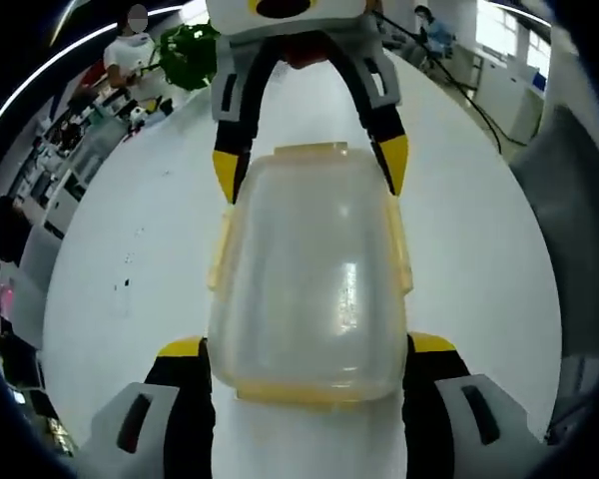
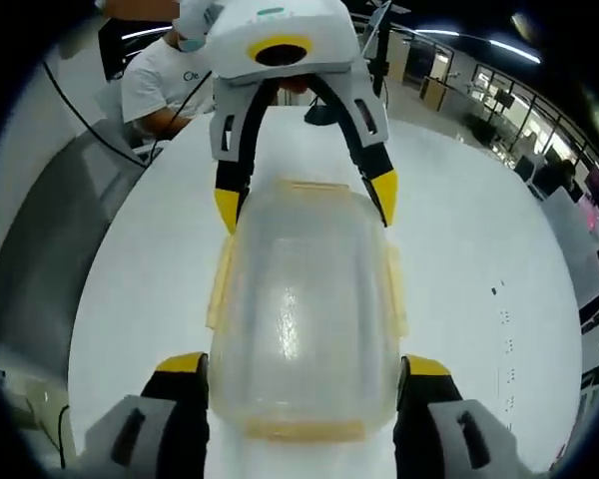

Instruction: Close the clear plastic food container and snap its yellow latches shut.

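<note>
Yellow-tipped jaws of the left gripper (image 1: 306, 349) rise at the near edge of the left gripper view, spread wide, one on each side of the clear plastic food container (image 1: 307, 284). They stand at the container's near corners; whether they press the walls cannot be told. At the far end of that view the right gripper (image 1: 310, 165) faces back, its jaws likewise spread and straddling the far corners just beside the far latch (image 1: 310, 150).

Seen from the right gripper view, the arrangement mirrors itself: the right gripper (image 2: 306, 367) brackets the near end of the container (image 2: 301, 299), and the left gripper (image 2: 304, 198) brackets the far end. Neither gripper is pinching anything.

The container sits on the white table (image 1: 130, 249), about midway between the two grippers, long axis running from one to the other. The lid appears seated on the base. Yellow latches show along the left side (image 1: 220, 254), the right side (image 1: 400, 244) and the near end (image 1: 314, 393); they look flared outward, so they are probably not snapped.

Opposed bracketing most likely serves to keep the container from sliding while a latch is pressed. Judged from this, the closing step looks done and latching is the work remaining.
</note>
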The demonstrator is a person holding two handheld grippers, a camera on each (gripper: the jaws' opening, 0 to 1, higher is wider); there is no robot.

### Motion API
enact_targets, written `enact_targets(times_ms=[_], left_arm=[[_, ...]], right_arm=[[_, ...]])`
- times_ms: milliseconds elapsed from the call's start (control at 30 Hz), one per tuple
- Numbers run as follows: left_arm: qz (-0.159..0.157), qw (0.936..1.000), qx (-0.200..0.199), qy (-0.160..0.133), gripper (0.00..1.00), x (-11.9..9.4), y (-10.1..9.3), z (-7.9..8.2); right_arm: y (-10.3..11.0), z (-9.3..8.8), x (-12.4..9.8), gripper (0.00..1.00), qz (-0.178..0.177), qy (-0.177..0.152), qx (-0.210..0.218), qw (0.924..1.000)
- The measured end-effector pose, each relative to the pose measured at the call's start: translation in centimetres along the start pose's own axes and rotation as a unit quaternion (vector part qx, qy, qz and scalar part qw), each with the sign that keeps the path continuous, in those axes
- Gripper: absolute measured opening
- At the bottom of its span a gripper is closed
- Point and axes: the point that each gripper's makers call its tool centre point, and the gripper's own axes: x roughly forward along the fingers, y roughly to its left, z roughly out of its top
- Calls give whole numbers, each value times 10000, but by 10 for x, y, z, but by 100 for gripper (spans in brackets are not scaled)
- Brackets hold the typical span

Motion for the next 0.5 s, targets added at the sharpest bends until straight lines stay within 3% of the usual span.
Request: enact_targets(times_ms=[200, 233, 267, 333, 400, 500], left_arm=[[90, 9999, 109, 49, 79, 0, 1, -1], [381, 9979, 404, 319, 87, 0, 8, -8], [251, 9979, 450, 395, 96, 3, 2, -11], [190, 9991, 302, 237, 99, 3, -6, -7], [377, 9986, 268, 240, 99, -1, -3, -5], [434, 9989, -75, 134, 99, -6, -3, -3]], right_arm=[[-1, 1, -1, 79, -208, 1, 72, 9998], [-10, -1, -3, 83, -540, 97, 111, 9984], [-13, 0, -4, 90, -656, 97, 54, 9978], [-4, 7, -5, 99, -589, -62, 313, 9978], [-6, 1, -9, 99, -776, 105, 523, 9956], [0, 7, -14, 99, -912, -102, 626, 9938]])
